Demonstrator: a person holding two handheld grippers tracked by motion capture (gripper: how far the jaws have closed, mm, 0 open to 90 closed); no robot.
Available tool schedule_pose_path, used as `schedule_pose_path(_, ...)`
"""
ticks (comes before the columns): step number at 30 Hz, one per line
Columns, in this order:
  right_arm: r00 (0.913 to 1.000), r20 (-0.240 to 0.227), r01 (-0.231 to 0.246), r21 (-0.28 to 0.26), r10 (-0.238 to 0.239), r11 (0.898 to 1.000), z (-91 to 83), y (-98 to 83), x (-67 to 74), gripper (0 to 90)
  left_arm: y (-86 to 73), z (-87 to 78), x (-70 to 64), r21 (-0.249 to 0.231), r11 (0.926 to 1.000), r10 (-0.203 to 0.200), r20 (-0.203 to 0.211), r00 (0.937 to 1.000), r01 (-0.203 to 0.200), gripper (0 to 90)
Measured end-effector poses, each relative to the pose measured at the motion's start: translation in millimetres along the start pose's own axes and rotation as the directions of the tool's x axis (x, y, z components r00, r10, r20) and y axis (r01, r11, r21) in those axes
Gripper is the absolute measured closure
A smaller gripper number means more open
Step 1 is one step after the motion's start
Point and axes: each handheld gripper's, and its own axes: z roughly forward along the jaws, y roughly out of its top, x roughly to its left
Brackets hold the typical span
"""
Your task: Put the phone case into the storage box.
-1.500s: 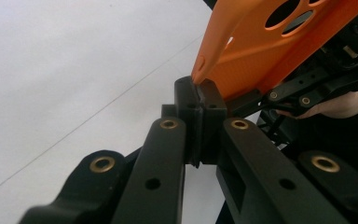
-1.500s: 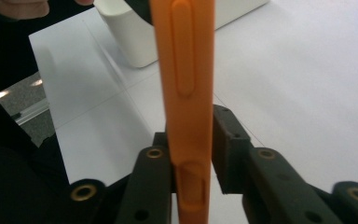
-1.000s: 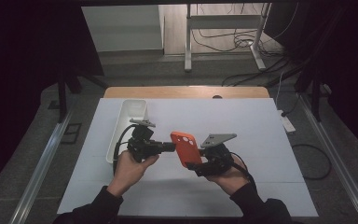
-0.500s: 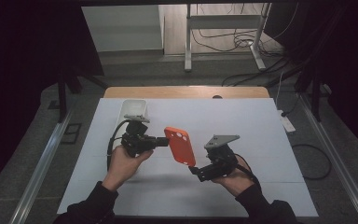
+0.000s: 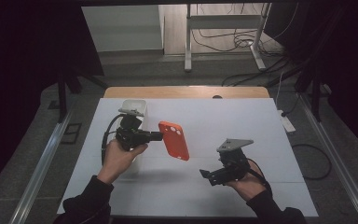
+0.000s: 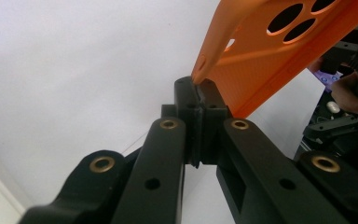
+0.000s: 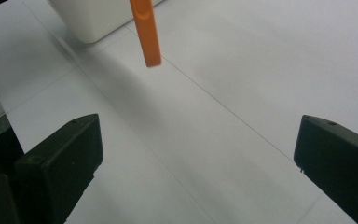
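Nearest the person, the right gripper (image 5: 206, 176) hangs low over the white table (image 5: 242, 121), held in the right hand (image 5: 247, 183). Its jaws have just been opening and now stand wide apart with nothing between them. In the right gripper view the two black pads (image 7: 60, 161) sit at the far edges of the picture, bare tabletop between them.

Farther in and to the left, the left hand (image 5: 117, 156) holds the left gripper (image 5: 161, 136) level, pointing toward the middle of the table. Its jaws are clenched on one edge of the orange case (image 5: 174, 140), which hangs in the air above the table, tilted, well apart from the right gripper.

The left gripper view shows the grip close up: the two fingertips (image 6: 186, 95) are pressed together on the case's (image 6: 279, 51) thin rim near a corner, and the rest of the case sticks out beyond them up and to the right, with its round camera cutouts visible. The high view does not give that detail, but it shows the whole case and its place between the two grippers.

The right gripper view catches the case (image 7: 146, 32) edge-on, as a narrow orange strip hanging above the table ahead of the open jaws, clear of both pads.

Beyond the left gripper, a white bin (image 5: 133, 106) stands near the table's left far corner; the right gripper view shows its rounded corner (image 7: 93, 18) just behind the case.
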Motion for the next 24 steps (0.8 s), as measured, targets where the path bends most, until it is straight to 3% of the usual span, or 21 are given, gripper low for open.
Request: schedule_pose_path(24, 0.9979, 0.059, -0.027, -0.023, 0.028, 0.999, -27.4, -29.5, -12.8, 0.0, 13.7, -22.1, 18.9, -0.013, 0.9997, -0.021, -0.049, 0.9986, 0.021, 89.1)
